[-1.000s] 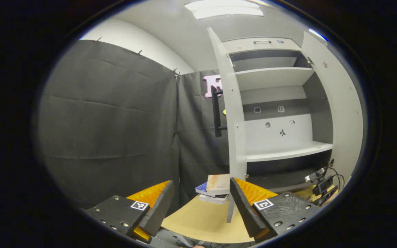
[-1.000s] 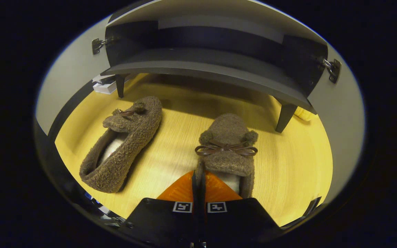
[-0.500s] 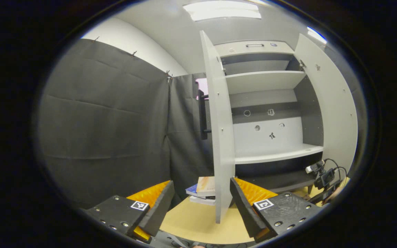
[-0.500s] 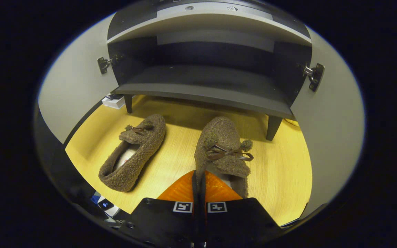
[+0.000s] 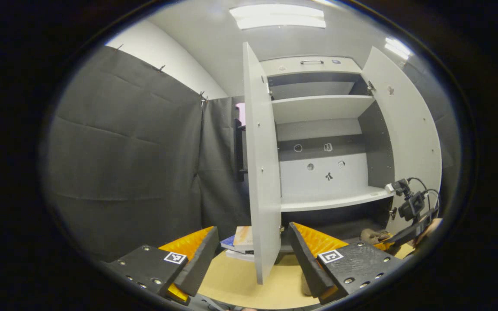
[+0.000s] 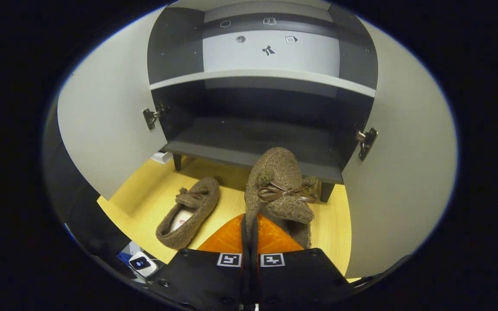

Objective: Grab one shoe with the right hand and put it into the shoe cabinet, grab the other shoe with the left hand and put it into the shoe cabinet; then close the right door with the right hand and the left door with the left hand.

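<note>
Right gripper [image 6: 249, 235] clamped on the fuzzy brown slipper [image 6: 280, 190], pinching its side wall, lifted before the shoe cabinet's bottom shelf [image 6: 253, 142]. Looks light and floppy, so best gripped near the opening. Other slipper [image 6: 188, 211] on the table; left gripper [image 5: 251, 259] spread wide, empty.

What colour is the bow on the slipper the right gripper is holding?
Dark brown, on a lighter brown fuzzy slipper; the bow shows best in the right gripper view.
</note>
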`<state>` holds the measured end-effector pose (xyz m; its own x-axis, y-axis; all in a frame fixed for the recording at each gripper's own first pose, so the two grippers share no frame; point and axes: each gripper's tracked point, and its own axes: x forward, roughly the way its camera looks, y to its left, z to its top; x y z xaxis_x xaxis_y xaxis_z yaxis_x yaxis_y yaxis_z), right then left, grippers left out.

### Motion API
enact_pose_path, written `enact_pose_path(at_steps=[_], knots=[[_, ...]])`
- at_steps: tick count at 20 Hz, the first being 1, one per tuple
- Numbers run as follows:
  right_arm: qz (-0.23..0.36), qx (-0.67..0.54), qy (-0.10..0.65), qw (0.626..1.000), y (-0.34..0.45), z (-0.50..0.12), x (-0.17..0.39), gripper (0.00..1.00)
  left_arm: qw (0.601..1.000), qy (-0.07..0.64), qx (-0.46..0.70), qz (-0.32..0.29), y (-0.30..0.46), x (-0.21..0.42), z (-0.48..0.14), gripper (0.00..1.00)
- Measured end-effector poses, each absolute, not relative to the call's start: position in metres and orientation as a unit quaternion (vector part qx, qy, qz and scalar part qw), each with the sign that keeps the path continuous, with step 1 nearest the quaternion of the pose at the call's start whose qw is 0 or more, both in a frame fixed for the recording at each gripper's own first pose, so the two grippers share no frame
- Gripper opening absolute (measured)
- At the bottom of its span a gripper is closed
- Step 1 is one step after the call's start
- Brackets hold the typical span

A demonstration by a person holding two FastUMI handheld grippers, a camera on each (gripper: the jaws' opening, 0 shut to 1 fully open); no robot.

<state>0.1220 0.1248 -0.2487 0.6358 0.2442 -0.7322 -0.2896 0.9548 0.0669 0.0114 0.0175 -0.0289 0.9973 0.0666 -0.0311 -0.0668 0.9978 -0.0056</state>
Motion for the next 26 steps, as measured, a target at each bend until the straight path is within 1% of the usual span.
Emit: enact_pose_path(at_steps=[1, 2, 11, 12, 13, 14, 16, 18, 22, 26], knots=[[0.149, -0.022, 0.393, 0.907, 0.125, -0.237, 0.124, 0.02, 0.999, 0.014, -0.003, 0.030, 0.017, 0.012, -0.029, 0.94], [0.151, -0.016, 0.386, 0.910, 0.126, -0.227, 0.125, 0.02, 1.000, 0.012, -0.003, 0.028, 0.015, 0.013, -0.027, 1.00], [0.164, 0.025, 0.299, 0.940, 0.133, -0.117, 0.163, 0.02, 1.000, 0.004, -0.013, 0.018, 0.009, 0.024, -0.025, 1.00], [0.167, 0.026, 0.290, 0.942, 0.134, -0.107, 0.169, 0.02, 1.000, 0.003, -0.013, 0.019, 0.008, 0.024, -0.024, 0.94], [0.170, 0.027, 0.282, 0.944, 0.136, -0.098, 0.176, 0.02, 1.000, 0.002, -0.013, 0.020, 0.008, 0.026, -0.024, 0.94], [0.173, 0.029, 0.275, 0.945, 0.138, -0.089, 0.182, 0.00, 1.000, 0.002, -0.013, 0.021, 0.008, 0.027, -0.024, 0.99], [0.177, 0.032, 0.259, 0.949, 0.139, -0.073, 0.194, 0.02, 1.000, 0.003, -0.013, 0.025, 0.009, 0.028, -0.025, 0.97], [0.177, 0.036, 0.243, 0.953, 0.140, -0.057, 0.214, 0.02, 0.999, 0.005, -0.014, 0.031, 0.012, 0.028, -0.026, 0.94], [0.170, 0.050, 0.222, 0.959, 0.144, -0.030, 0.262, 0.02, 0.999, 0.012, -0.014, 0.041, 0.016, 0.026, -0.031, 0.94], [0.152, 0.058, 0.215, 0.963, 0.148, -0.022, 0.318, 0.01, 0.998, 0.021, -0.016, 0.052, 0.020, 0.026, -0.038, 0.94]])
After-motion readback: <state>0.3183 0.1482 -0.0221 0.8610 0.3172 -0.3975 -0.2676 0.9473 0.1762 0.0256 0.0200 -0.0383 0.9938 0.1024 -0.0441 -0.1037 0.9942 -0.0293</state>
